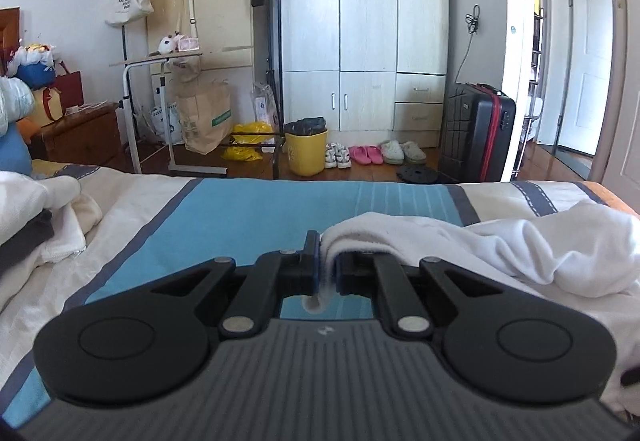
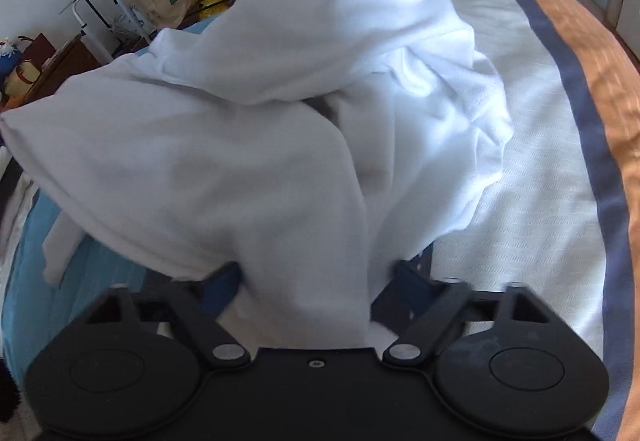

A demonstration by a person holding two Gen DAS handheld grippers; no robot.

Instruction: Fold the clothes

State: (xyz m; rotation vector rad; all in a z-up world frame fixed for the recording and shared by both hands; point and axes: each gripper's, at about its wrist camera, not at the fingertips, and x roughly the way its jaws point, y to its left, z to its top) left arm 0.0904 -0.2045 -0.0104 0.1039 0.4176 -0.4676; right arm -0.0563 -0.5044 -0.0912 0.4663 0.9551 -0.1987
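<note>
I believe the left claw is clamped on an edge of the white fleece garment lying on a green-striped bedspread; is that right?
Not quite: the striped bedspread is blue, not green, as the left wrist view shows. The left claw is indeed clamped on an edge of the white fleece garment.

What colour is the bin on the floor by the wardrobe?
Yellow, with a black liner; the bin shows best in the left wrist view.

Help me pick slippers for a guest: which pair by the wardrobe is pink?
The middle pair, bright pink, open-backed slippers. White sneakers stand on their left beside the yellow bin; pale fuzzy slippers sit on their right.
</note>
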